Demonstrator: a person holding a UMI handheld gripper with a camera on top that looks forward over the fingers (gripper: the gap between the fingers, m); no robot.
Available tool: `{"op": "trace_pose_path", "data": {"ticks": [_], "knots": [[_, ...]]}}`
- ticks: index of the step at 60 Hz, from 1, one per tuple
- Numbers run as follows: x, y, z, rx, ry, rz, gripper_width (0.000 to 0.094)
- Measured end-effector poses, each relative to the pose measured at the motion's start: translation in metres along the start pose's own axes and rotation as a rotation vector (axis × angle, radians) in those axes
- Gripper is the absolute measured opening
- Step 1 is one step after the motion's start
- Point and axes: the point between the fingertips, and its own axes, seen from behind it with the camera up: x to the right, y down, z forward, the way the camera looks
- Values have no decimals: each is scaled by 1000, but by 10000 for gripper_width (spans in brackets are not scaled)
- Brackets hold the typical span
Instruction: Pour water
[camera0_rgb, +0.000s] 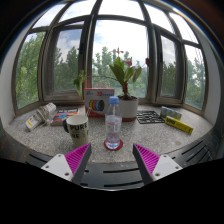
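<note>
A clear plastic water bottle (113, 124) with a white cap stands upright on a round red coaster (113, 146) on the speckled stone sill (150, 135). A dark mug (77, 127) with a light-coloured label stands to the left of the bottle. My gripper (112, 159) is open and empty. Its magenta pads (77, 157) are spread wide at either side. The bottle stands just ahead of the fingers, centred between them and apart from both.
A potted green plant (126, 88) in a white pot stands behind the bottle, with a pink box (99, 100) beside it. Packets (42, 116) lie at the far left. A yellow box (179, 124) and a chequered item (150, 117) lie at the right. Bay windows enclose the sill.
</note>
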Motion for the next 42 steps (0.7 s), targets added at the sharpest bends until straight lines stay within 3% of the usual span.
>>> {"op": "trace_pose_path", "data": {"ticks": [21,42], "knots": [[-22,39,-192,-21,71,-34,859],[-29,45,-254,-3,87,-48,858]]}}
